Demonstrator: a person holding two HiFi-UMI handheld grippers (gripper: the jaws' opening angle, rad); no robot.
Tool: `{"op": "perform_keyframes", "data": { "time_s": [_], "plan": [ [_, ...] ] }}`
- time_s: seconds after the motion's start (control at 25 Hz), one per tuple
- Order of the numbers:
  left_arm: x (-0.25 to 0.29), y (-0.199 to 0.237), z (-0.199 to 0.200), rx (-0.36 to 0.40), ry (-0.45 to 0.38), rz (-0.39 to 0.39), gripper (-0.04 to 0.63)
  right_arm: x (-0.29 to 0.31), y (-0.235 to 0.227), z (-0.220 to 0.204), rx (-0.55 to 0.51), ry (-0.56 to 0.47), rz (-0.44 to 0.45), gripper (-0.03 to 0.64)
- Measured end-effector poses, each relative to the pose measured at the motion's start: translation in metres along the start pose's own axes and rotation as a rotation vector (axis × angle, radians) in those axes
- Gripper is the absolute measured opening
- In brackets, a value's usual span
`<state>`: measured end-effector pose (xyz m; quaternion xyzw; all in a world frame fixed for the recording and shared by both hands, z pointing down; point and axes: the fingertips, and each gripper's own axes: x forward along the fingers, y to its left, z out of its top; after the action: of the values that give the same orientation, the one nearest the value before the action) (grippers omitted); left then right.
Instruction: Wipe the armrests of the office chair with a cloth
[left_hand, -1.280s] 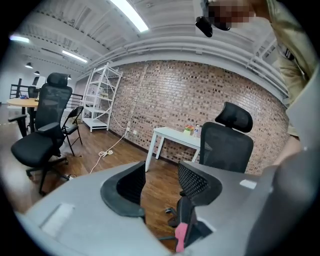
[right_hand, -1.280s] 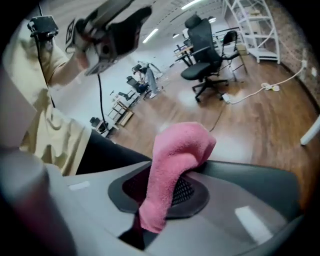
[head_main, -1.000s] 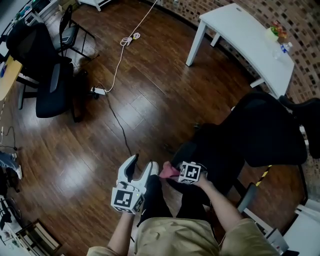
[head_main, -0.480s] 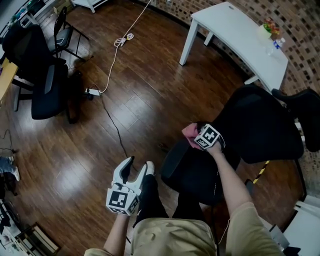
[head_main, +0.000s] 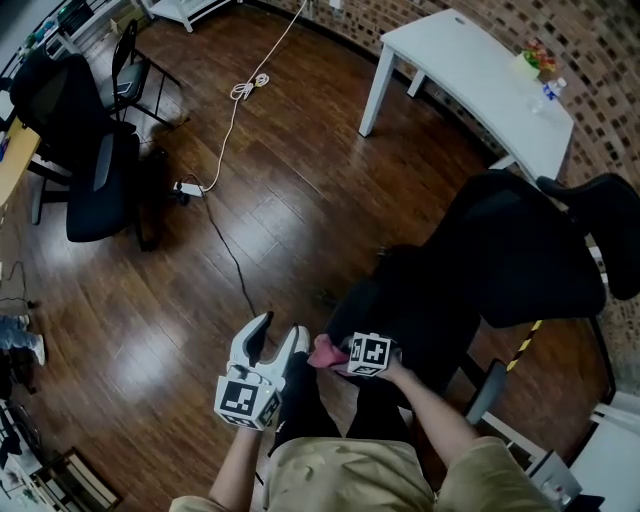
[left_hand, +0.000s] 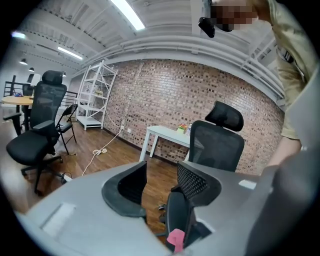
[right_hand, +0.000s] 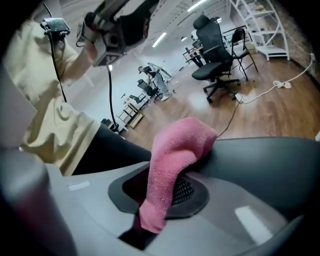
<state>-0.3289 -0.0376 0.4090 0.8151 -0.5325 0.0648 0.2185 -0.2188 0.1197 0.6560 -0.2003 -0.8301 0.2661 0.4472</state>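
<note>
The right gripper (head_main: 339, 353) is clamped on a pink cloth (head_main: 324, 351). In the right gripper view the cloth is pinched between the 2 jaws and its free end is draped onto the dark armrest (right_hand: 270, 160) at 2 o'clock. In the head view the cloth sits at the near end of that armrest, at 7 o'clock from the black chair (head_main: 510, 265).

The left gripper (head_main: 281, 327) hangs just beside the cloth, at its 9 o'clock, over the wood floor (head_main: 180, 290). Its jaws stand partly apart and have just been closing, with nothing between them; the chair and cloth show beyond the gap.

A white table (head_main: 470, 75) stands at 1 o'clock, and a white cable (head_main: 235, 115) runs at 11 o'clock.
</note>
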Motion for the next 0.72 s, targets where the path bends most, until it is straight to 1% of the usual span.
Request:
{"op": "perform_keyframes", "data": {
  "time_s": [0.08,0.12,0.2,0.28,0.32,0.4,0.44,0.48,0.52,0.6,0.64,0.72],
  "plan": [
    [0.001,-0.006,0.003,-0.003,0.009,0.001,0.184,-0.001,-0.006,-0.004,0.004,0.006,0.001,0.066],
    [0.002,-0.010,0.003,-0.005,0.009,-0.005,0.184,-0.008,-0.012,-0.006,0.006,0.007,-0.016,0.066],
    [0.001,-0.015,0.000,-0.006,0.009,-0.018,0.184,-0.034,-0.036,-0.016,0.027,0.008,-0.094,0.066],
    [0.001,-0.016,-0.007,-0.001,0.014,-0.020,0.184,-0.075,-0.077,-0.032,0.107,-0.011,-0.217,0.064],
    [0.000,-0.015,-0.011,0.002,0.017,-0.018,0.184,-0.098,-0.100,-0.043,0.161,-0.016,-0.293,0.066],
    [-0.001,-0.012,-0.018,0.004,0.020,-0.015,0.184,-0.146,-0.146,-0.066,0.274,0.017,-0.457,0.064],
    [-0.001,-0.011,-0.020,0.004,0.021,-0.015,0.184,-0.167,-0.165,-0.075,0.317,0.041,-0.523,0.064],
    [0.000,-0.011,-0.020,0.002,0.023,-0.015,0.184,-0.185,-0.179,-0.078,0.344,0.050,-0.567,0.064],
    [0.001,-0.011,-0.019,-0.002,0.024,-0.014,0.184,-0.200,-0.187,-0.073,0.356,0.032,-0.590,0.064],
    [0.002,-0.011,-0.019,-0.010,0.024,-0.008,0.185,-0.218,-0.190,-0.050,0.358,-0.062,-0.591,0.064],
    [0.002,-0.011,-0.018,-0.012,0.022,-0.003,0.184,-0.221,-0.187,-0.038,0.355,-0.107,-0.579,0.064],
    [0.001,-0.008,-0.015,-0.018,0.015,0.009,0.184,-0.212,-0.176,-0.018,0.343,-0.157,-0.537,0.064]
  ]
}}
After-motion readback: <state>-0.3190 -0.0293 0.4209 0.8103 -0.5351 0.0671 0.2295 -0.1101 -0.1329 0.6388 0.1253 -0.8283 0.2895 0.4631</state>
